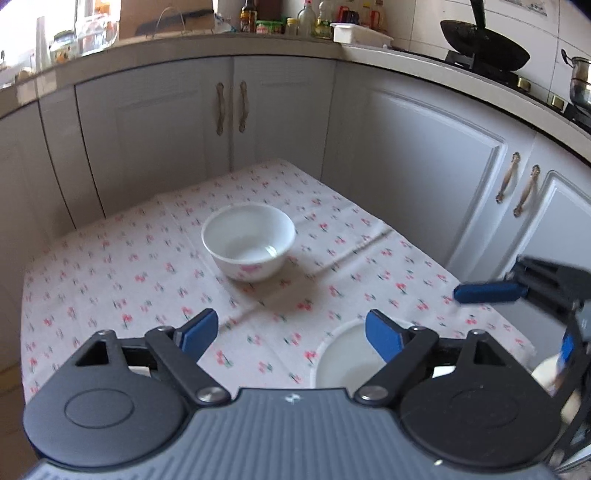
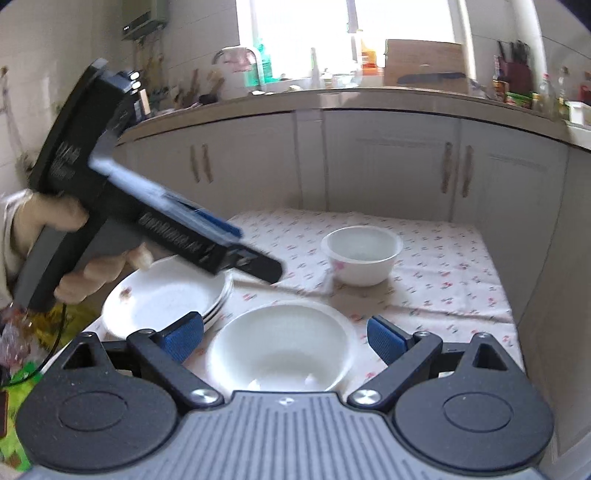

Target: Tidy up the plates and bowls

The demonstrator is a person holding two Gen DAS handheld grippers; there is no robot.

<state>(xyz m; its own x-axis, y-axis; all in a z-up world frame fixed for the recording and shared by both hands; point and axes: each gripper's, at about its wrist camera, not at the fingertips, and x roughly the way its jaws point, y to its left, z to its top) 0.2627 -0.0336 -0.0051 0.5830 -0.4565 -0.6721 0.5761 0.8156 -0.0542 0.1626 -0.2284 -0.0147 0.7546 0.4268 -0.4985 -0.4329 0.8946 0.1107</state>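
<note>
A white bowl with pink flowers (image 1: pixel 248 242) stands on the floral tablecloth (image 1: pixel 110 277); it also shows in the right wrist view (image 2: pixel 362 254). A wider white bowl (image 2: pixel 280 347) sits near the front, just ahead of my open, empty right gripper (image 2: pixel 286 338); its rim shows in the left wrist view (image 1: pixel 343 362). A stack of white plates (image 2: pixel 166 295) lies at the left. My left gripper (image 1: pixel 291 334) is open and empty above the cloth, seen from the side in the right wrist view (image 2: pixel 255 258), over the plates.
White cabinet doors (image 1: pixel 424 166) close in the table at the back and right. A counter above holds bottles (image 1: pixel 251 16), a white tray (image 1: pixel 360 33) and a black wok (image 1: pixel 484 44). The table's left edge (image 1: pixel 22 332) drops to the floor.
</note>
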